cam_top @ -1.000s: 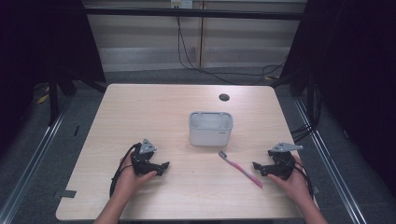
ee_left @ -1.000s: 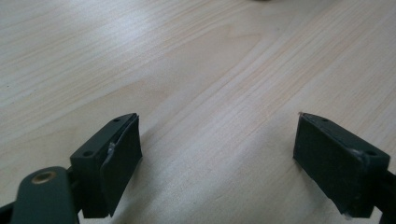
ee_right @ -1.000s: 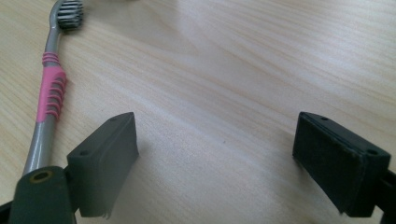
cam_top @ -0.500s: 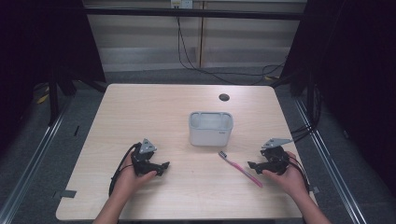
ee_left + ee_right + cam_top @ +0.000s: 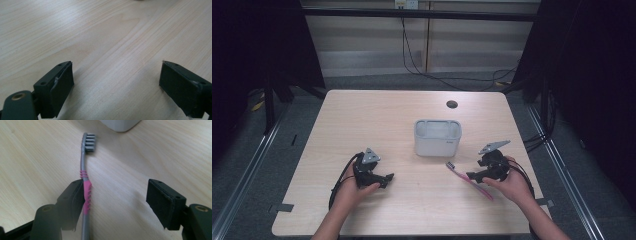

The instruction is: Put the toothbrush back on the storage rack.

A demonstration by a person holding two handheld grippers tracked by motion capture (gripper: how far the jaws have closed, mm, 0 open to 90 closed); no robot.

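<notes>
A pink and grey toothbrush (image 5: 467, 176) (image 5: 85, 187) lies flat on the wooden table, its bristle head toward the white rectangular container (image 5: 437, 137). My right gripper (image 5: 472, 176) (image 5: 116, 205) is open low over the table, its left jaw touching the brush's pink grip, the brush lying just inside that jaw. My left gripper (image 5: 387, 179) (image 5: 116, 86) rests at the front left of the table, open, with bare wood between its jaws.
The table (image 5: 377, 120) has a small dark round hole (image 5: 452, 104) behind the container. A corner of the container (image 5: 120, 124) shows at the top of the right gripper view. Dark floor and rails surround the table.
My right gripper has moved left across the table to the toothbrush, which now lies between its jaws. The left gripper has stayed put.
</notes>
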